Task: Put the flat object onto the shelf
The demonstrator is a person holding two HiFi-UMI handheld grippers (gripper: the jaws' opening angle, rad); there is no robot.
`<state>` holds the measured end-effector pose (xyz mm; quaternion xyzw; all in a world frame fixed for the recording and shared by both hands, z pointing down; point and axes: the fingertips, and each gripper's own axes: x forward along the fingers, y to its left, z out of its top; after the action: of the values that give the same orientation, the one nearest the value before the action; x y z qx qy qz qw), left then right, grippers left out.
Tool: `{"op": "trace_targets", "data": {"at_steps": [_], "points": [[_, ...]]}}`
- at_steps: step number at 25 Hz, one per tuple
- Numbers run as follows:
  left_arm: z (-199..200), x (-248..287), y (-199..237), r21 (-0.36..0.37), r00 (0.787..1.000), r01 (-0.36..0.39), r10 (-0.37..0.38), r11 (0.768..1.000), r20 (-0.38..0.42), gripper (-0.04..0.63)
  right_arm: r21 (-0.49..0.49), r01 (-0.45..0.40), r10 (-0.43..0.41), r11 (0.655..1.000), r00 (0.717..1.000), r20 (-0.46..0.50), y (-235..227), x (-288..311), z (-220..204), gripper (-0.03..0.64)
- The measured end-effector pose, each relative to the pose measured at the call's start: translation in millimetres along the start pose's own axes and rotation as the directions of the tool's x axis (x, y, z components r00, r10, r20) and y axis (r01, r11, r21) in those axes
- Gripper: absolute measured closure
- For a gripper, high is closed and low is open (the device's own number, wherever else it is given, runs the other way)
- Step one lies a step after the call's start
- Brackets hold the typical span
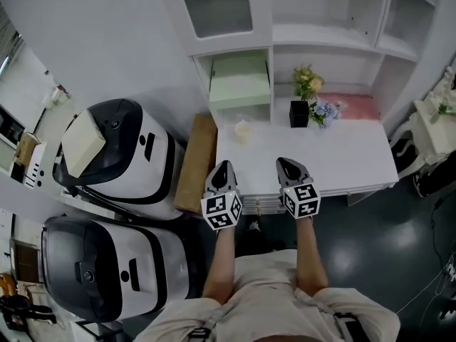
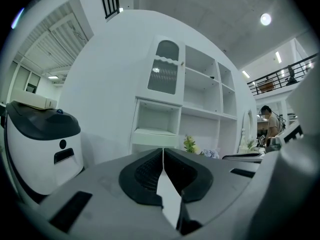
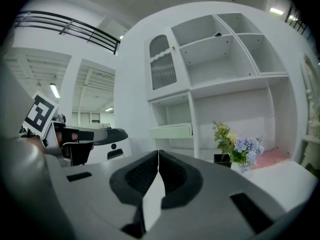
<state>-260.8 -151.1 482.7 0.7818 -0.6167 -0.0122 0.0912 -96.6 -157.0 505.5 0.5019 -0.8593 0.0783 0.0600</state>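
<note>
A pale green flat object [image 1: 239,83] lies in the lower left cubby of the white shelf unit [image 1: 324,35], sticking out past its front edge. It shows in the right gripper view as a pale slab [image 3: 172,130] and in the left gripper view as a light slab [image 2: 154,132]. Both grippers hover side by side over the near edge of the white desk [image 1: 342,155], pointing at the shelves. My left gripper [image 1: 223,168] [image 2: 163,152] is shut and holds nothing. My right gripper [image 1: 288,164] [image 3: 158,154] is also shut and holds nothing.
A black pot of flowers [image 1: 303,100] [image 3: 226,143] and a pink flat thing [image 1: 358,107] sit at the back of the desk, with a small pale cup [image 1: 243,130] nearer the left. A brown board [image 1: 197,161] lies beside the desk. Two white-and-black machines [image 1: 125,152] stand to the left.
</note>
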Motion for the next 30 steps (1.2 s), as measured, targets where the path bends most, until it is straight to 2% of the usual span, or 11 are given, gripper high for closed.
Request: {"op": "trace_targets", "data": {"at_steps": [12,17,23,30], "points": [[-1,-4,6,-0.007,0.999,-0.040,0.040,0.999,0.000,0.581,0.012,-0.009,0.010,1.000,1.000,-0.011,-1,6,-3,0.548],[2,2,2,-0.005,1.000,-0.030,0.030,1.000,0.000,0.581,-0.003,-0.011,0.011,1.000,1.000,-0.002,-2,5,3,0.548],[-7,6,2,-0.039,0.998,-0.064,0.064,0.997,-0.019,0.581,-0.013,-0.015,0.015,1.000,1.000,0.002,-4,0,3,0.549],[-11,10,-5,-0.036,0.998,-0.049,0.047,0.998,-0.031,0.581,-0.020,-0.018,0.018,1.000,1.000,-0.007,-8,-2,-2,0.549]]}}
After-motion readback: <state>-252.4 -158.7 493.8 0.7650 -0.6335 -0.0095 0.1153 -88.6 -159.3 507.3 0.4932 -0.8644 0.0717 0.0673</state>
